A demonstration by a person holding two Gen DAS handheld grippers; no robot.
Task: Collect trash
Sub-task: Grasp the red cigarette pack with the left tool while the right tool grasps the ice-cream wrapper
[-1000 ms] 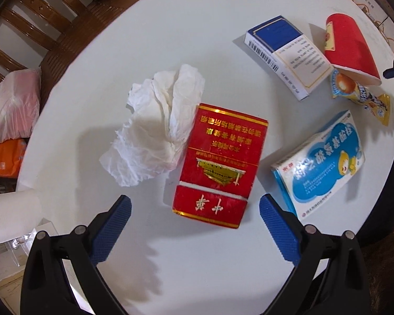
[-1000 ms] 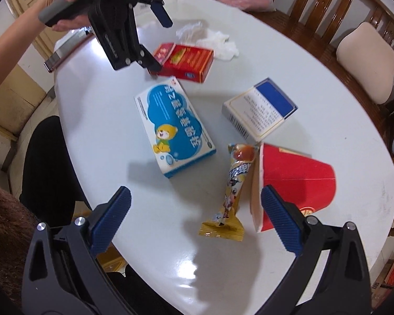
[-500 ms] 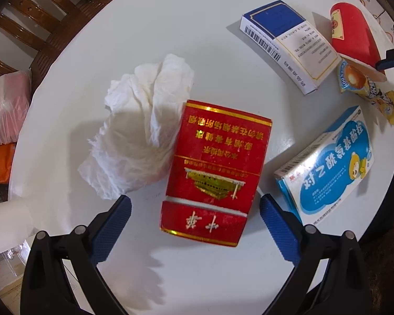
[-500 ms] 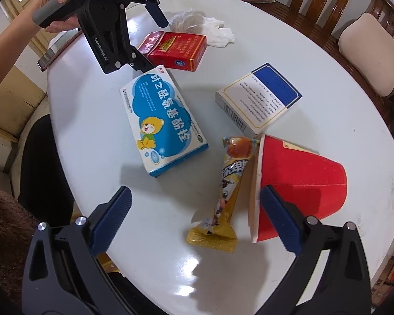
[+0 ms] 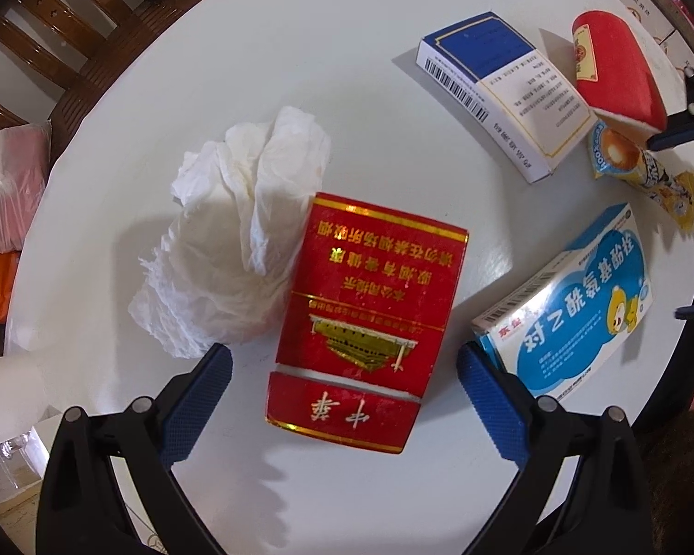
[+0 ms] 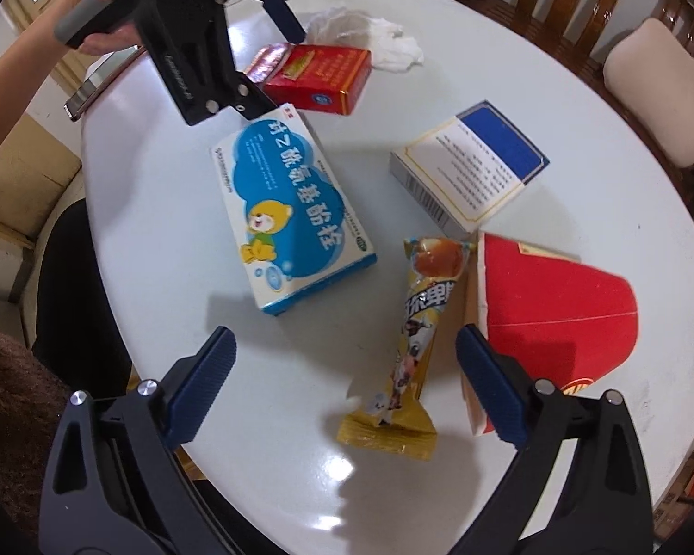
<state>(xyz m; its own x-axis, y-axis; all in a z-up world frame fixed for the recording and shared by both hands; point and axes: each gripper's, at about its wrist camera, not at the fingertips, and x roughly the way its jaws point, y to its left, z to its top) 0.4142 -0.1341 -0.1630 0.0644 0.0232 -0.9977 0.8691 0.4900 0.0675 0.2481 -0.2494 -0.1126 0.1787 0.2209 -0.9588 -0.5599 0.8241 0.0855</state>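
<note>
My left gripper (image 5: 344, 391) is open, its blue pads on either side of the near end of a red cigarette box (image 5: 370, 319) lying flat on the white round table (image 5: 324, 69). A crumpled white tissue (image 5: 245, 240) touches the box's left edge. My right gripper (image 6: 342, 384) is open over a yellow cone-shaped snack wrapper (image 6: 416, 342). A flattened red paper cup (image 6: 550, 314) lies just right of the wrapper. A blue-and-white medicine box with a bear (image 6: 291, 212) and a blue-and-white box (image 6: 472, 166) also lie on the table.
Wooden chairs (image 6: 578, 4) ring the far side of the table, one with a beige cushion (image 6: 657, 88). A phone (image 6: 92, 90) lies near the table's left edge by the hand holding the left gripper. Pink and orange bags (image 5: 4, 194) sit beside the table.
Both grippers have come down closer to the table. The left one now straddles the red cigarette box; the right one has closed in on the snack wrapper.
</note>
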